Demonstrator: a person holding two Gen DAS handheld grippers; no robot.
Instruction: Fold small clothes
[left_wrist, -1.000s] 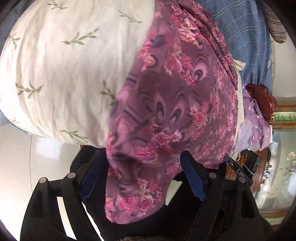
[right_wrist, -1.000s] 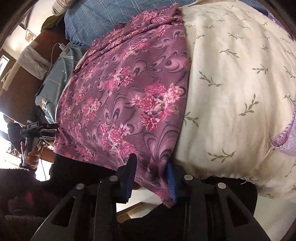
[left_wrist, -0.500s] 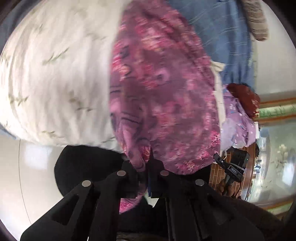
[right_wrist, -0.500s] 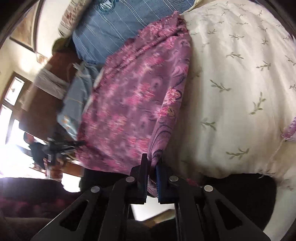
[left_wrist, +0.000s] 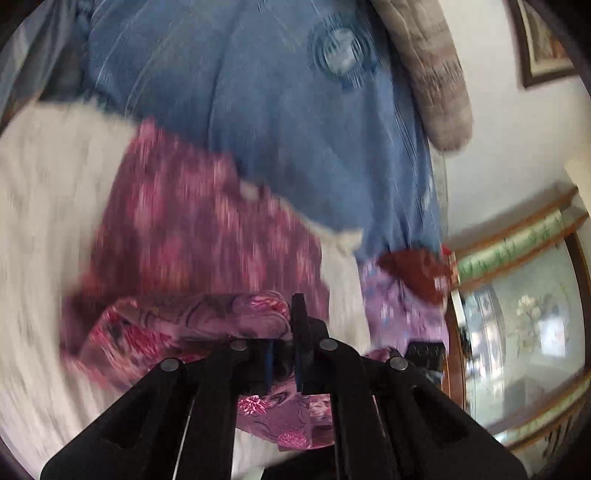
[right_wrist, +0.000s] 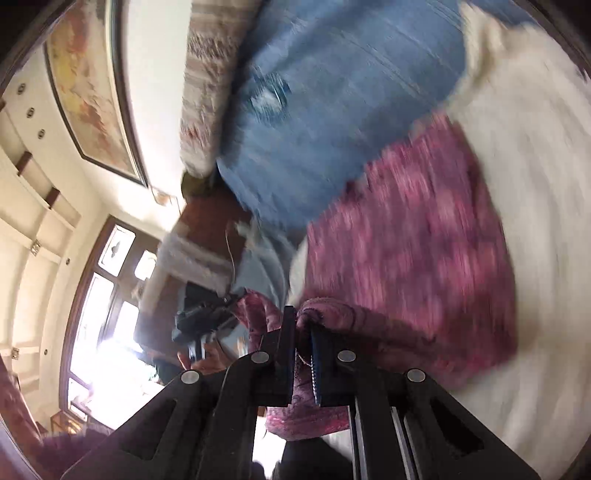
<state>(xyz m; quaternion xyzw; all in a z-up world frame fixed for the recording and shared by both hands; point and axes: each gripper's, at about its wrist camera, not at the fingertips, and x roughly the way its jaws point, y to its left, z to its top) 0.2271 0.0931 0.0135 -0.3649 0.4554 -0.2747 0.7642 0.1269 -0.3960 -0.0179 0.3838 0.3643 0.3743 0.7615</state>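
Note:
A purple garment with pink flowers (left_wrist: 207, 240) lies on a cream bedcover (left_wrist: 40, 206), blurred by motion. My left gripper (left_wrist: 284, 354) is shut on its near edge, and the pinched cloth bunches up over the fingers and hangs below them. In the right wrist view the same garment (right_wrist: 424, 240) spreads to the right, and my right gripper (right_wrist: 303, 354) is shut on another part of its near edge, lifted off the cover. Each gripper holds a fold of cloth raised above the flat part.
A blue checked quilt (left_wrist: 295, 129) lies beyond the garment, with a striped pillow (left_wrist: 432, 74) against the wall. A lilac cloth (left_wrist: 399, 306) and a dark red one (left_wrist: 417, 269) sit at the bed's edge. A window (right_wrist: 107, 314) and a framed picture (right_wrist: 88, 88) are at the left.
Both grippers closed on the garment's near edge, then rose and swung forward over the bed, carrying the edge with them. The quilt and wall have come into view.

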